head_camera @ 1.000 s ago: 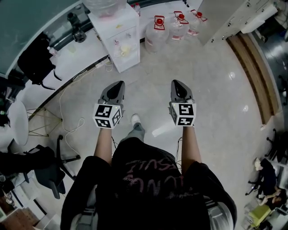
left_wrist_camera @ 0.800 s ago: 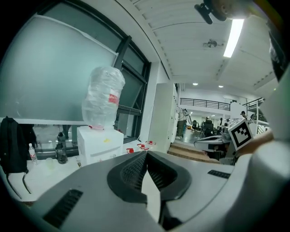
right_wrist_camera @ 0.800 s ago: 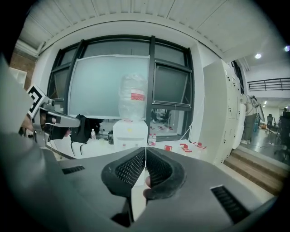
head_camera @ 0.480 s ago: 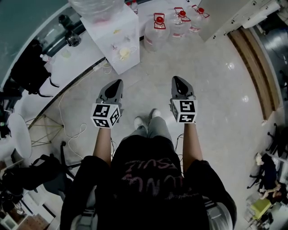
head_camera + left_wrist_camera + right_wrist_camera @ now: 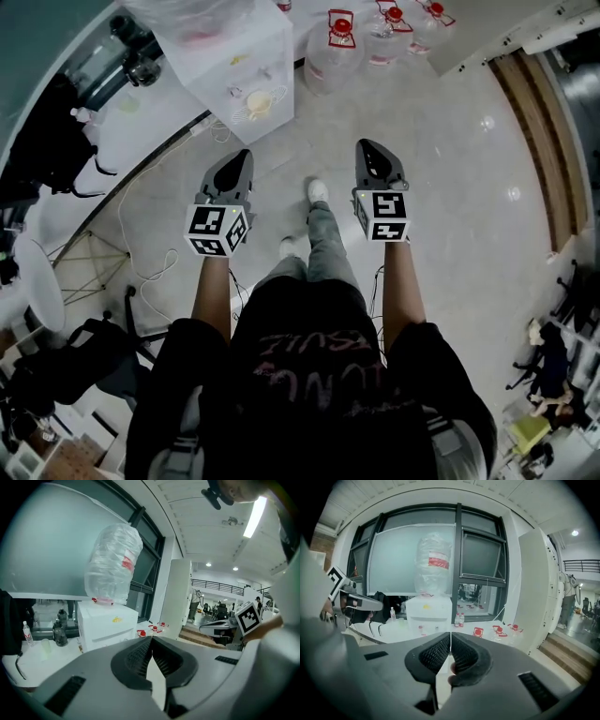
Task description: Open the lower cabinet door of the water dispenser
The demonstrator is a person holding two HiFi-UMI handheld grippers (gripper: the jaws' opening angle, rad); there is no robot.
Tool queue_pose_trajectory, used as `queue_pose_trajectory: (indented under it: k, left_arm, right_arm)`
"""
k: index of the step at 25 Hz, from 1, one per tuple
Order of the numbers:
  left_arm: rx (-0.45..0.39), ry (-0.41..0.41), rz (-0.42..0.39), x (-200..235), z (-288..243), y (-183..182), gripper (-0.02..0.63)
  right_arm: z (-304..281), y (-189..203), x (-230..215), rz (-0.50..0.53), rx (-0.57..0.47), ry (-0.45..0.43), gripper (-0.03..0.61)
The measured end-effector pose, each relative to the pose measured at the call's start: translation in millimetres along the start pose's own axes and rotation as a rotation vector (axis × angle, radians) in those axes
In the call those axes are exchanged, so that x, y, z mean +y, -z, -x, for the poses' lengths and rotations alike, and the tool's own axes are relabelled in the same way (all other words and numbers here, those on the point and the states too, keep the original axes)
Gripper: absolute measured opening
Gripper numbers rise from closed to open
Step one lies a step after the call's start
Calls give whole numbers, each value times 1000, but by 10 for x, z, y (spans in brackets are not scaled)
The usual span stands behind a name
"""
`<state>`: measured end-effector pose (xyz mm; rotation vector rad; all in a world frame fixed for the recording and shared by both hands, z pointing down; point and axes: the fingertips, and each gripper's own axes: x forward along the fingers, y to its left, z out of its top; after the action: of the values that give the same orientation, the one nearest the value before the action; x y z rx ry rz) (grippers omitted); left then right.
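Note:
The white water dispenser (image 5: 246, 73) stands at the top left of the head view, a plastic-wrapped bottle (image 5: 192, 17) on top of it. I see its top and upper front with the taps; the lower cabinet door is hidden. My left gripper (image 5: 239, 161) and right gripper (image 5: 368, 150) hang side by side over the floor, short of the dispenser, both shut and empty. In the left gripper view the dispenser (image 5: 107, 624) rises beyond the shut left gripper (image 5: 151, 640). The right gripper view shows the dispenser (image 5: 429, 613) straight past the shut right gripper (image 5: 450, 634).
Several water jugs with red caps (image 5: 336, 49) stand on the floor right of the dispenser. A white ledge (image 5: 141, 127) runs along the window on the left, with a cable (image 5: 155, 267) trailing on the floor. Wooden steps (image 5: 536, 131) lie at the right; a chair (image 5: 89, 361) sits behind left.
The person has walked toward the dispenser, which now sits lower and larger in the head view. Both grippers came forward with the body and stayed shut.

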<state>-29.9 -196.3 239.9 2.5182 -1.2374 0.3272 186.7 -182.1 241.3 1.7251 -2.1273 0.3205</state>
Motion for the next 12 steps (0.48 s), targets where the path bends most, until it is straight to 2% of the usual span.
queue_pose_trajectory:
  k: [6,12]
  left_arm:
    - [11,-56,36,302,-391,210,12]
    - [8,-103,52,580,-693,495,12]
  right_arm:
    - [-547,148,-105,24,19,-35,17]
    - [-942,490,-172,21,45,-59,17]
